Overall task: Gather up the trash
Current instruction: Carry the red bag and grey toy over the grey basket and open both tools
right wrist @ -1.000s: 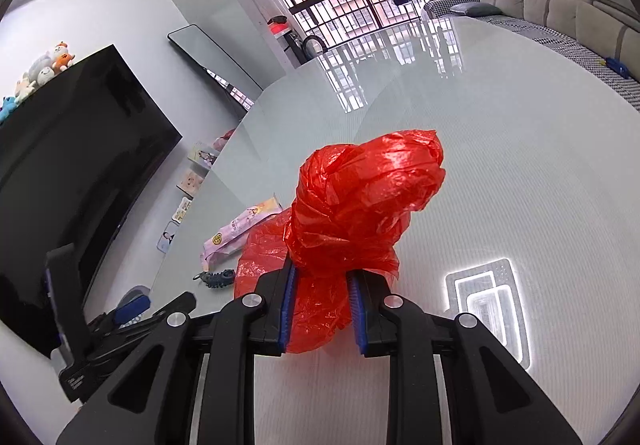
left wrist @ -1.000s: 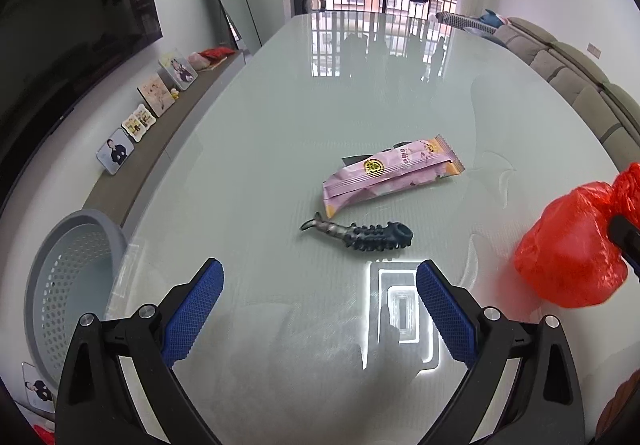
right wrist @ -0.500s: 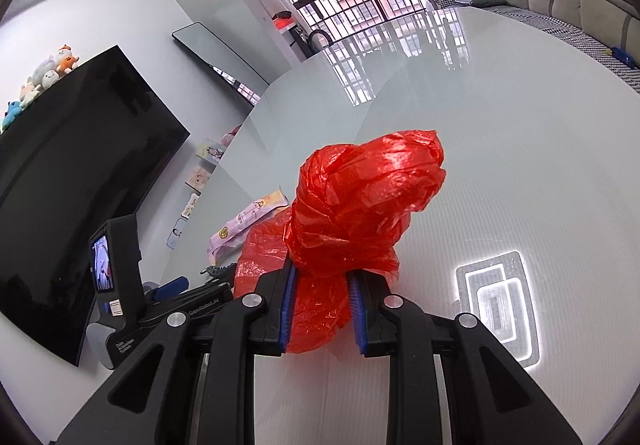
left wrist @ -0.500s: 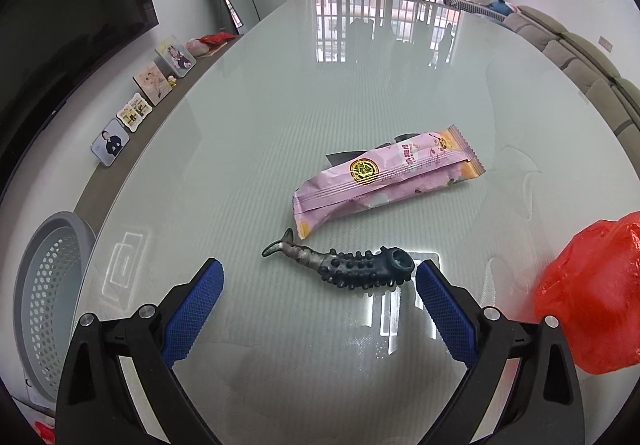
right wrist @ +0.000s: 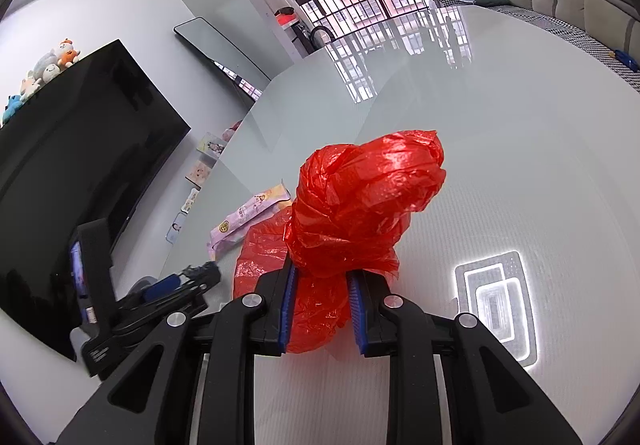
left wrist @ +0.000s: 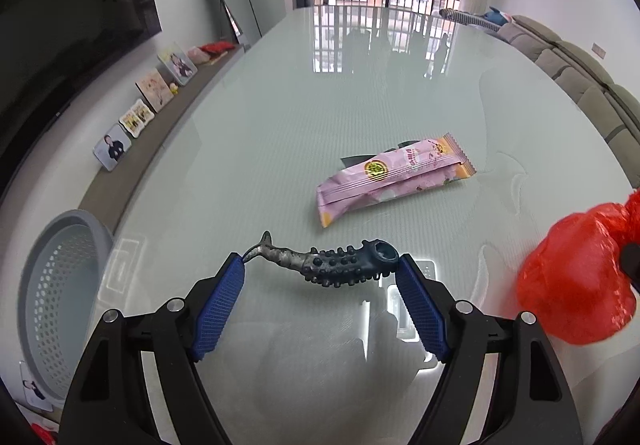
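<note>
Left gripper [left wrist: 320,269], jaws just closing, brackets the dark knobbly rubber fish-shaped piece [left wrist: 334,263] endwise; its thin tail may slip free; right gripper [right wrist: 322,281] clamps the crumpled red plastic bag [right wrist: 360,205].

The rubber fish toy [left wrist: 332,265] is lying on the glass table [left wrist: 360,93], near, between the left gripper's [left wrist: 320,277] pads. The snack wrapper [left wrist: 394,175] is lying farther back. The plastic bag [left wrist: 576,277] is sitting right; the laundry basket [left wrist: 60,293] is standing left, off the table.
</note>
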{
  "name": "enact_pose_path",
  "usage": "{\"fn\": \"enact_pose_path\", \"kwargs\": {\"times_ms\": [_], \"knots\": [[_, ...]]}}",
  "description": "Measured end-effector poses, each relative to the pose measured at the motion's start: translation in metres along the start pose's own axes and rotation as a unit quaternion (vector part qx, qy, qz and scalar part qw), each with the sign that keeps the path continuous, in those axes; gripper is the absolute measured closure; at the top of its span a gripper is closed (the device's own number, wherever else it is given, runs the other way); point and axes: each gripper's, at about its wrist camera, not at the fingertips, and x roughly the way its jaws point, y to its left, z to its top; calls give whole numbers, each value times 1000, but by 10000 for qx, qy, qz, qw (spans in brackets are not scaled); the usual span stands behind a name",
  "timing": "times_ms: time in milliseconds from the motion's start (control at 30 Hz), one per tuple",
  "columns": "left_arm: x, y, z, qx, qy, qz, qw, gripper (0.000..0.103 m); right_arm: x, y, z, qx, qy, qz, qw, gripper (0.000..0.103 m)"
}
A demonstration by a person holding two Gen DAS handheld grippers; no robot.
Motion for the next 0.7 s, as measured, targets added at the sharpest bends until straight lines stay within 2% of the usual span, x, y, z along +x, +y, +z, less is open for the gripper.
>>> {"fn": "enact_pose_path", "kwargs": {"times_ms": [200, 367, 700], "knots": [[-22, 26, -14, -20, -151, 77, 9999, 27, 2, 10, 0, -186, 158, -48, 9997, 80], [-30, 62, -18, -218, -218, 114, 9995, 27, 11, 36, -4, -333, 442, 72, 9984, 80], [-40, 149, -21, -645, -384, 463, 9961, 27, 45, 141, -7, -1063, 811, 721, 9884, 80]]}}
